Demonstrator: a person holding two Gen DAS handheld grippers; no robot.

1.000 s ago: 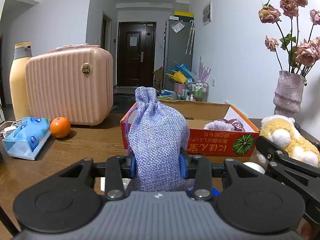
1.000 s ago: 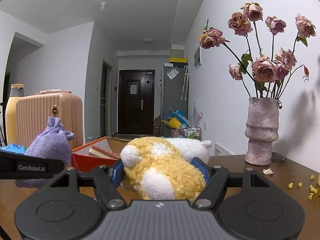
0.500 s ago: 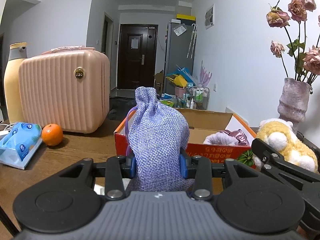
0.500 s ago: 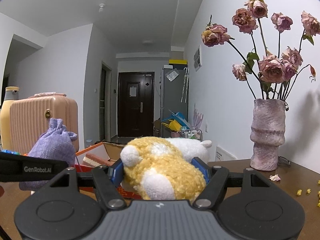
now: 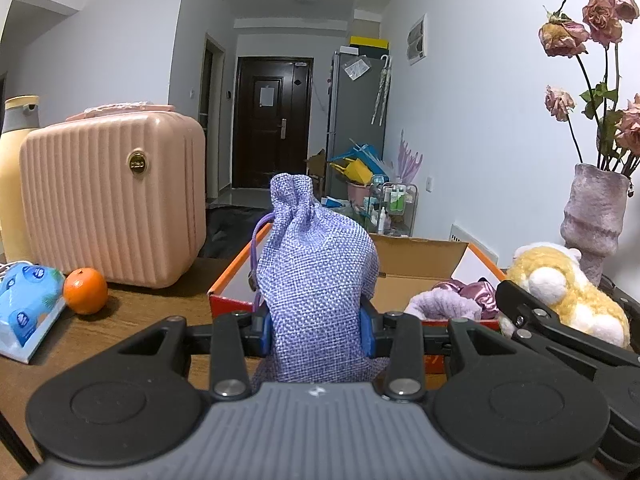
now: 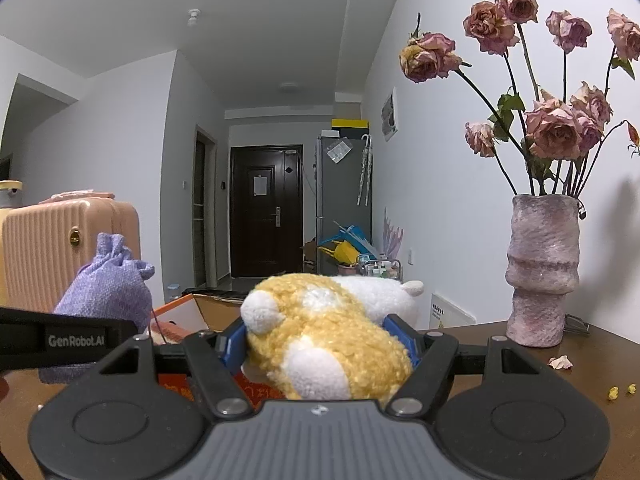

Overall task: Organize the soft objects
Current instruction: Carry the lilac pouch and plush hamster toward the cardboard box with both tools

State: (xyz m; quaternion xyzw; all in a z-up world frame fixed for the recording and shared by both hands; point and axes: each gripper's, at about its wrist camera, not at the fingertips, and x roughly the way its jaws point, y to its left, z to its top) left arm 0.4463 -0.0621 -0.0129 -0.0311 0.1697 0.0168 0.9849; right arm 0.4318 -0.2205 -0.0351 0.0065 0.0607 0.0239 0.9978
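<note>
My left gripper [image 5: 318, 330] is shut on a purple woven drawstring pouch [image 5: 316, 276] and holds it upright above the near edge of an orange cardboard box [image 5: 236, 270]. My right gripper [image 6: 320, 344] is shut on a yellow and white plush toy [image 6: 328, 344], held to the right of the box. The plush toy also shows in the left wrist view [image 5: 560, 292], and the pouch in the right wrist view [image 6: 108, 284]. Purple soft cloth items [image 5: 452, 300] lie inside the box.
A pink ribbed case [image 5: 108, 200] stands at the left with a yellow bottle [image 5: 14, 168] behind it. An orange [image 5: 85, 291] and a blue tissue pack [image 5: 24, 304] lie on the wooden table [image 5: 152, 312]. A vase of dried roses [image 6: 542, 276] stands at the right.
Both grippers have moved forward and up with their loads. The box now sits closer and lower in both views, and the pouch is over its near edge.
</note>
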